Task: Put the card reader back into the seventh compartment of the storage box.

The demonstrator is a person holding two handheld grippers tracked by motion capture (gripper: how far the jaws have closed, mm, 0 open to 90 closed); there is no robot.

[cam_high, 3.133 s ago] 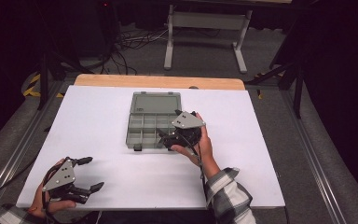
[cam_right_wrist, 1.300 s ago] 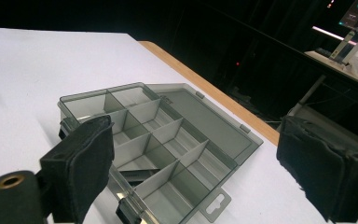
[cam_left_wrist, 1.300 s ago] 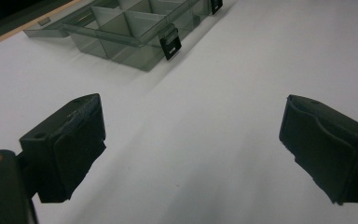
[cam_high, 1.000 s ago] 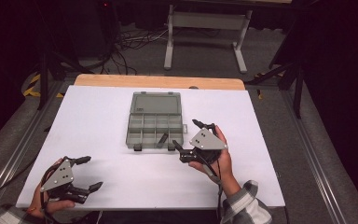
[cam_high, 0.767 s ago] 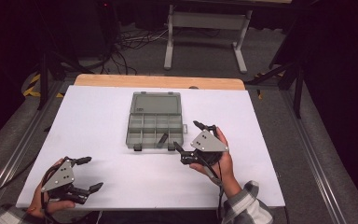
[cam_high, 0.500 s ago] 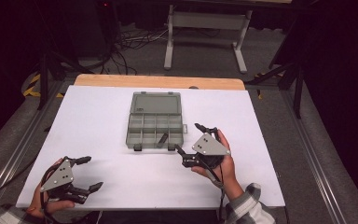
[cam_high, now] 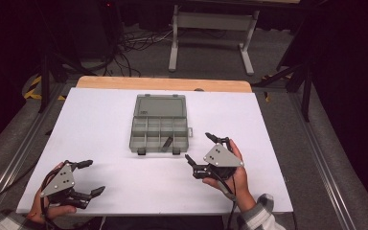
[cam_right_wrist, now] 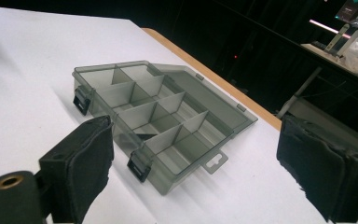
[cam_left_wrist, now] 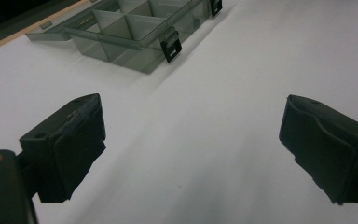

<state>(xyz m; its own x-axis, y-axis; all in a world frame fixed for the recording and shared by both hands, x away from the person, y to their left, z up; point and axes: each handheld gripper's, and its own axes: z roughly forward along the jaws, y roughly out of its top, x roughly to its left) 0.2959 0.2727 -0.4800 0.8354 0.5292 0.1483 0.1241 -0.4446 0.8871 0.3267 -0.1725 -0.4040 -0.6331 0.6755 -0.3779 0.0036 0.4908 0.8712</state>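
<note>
A translucent grey plastic compartment box [cam_high: 159, 125] lies open on the white desk [cam_high: 100, 120], lid flat behind it, a small dark piece [cam_high: 166, 142] in one front compartment. The right gripper [cam_high: 206, 154] hovers just beside its front right corner, jaws wide and empty. The left gripper [cam_high: 88, 178] sits near the desk's front left corner, jaws wide, holding nothing.

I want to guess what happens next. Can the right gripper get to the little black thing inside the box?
Probably yes. The right gripper is open just beside the organizer box, whose lid lies open, with bare table between. The black piece sits uncovered in a front compartment.
</note>
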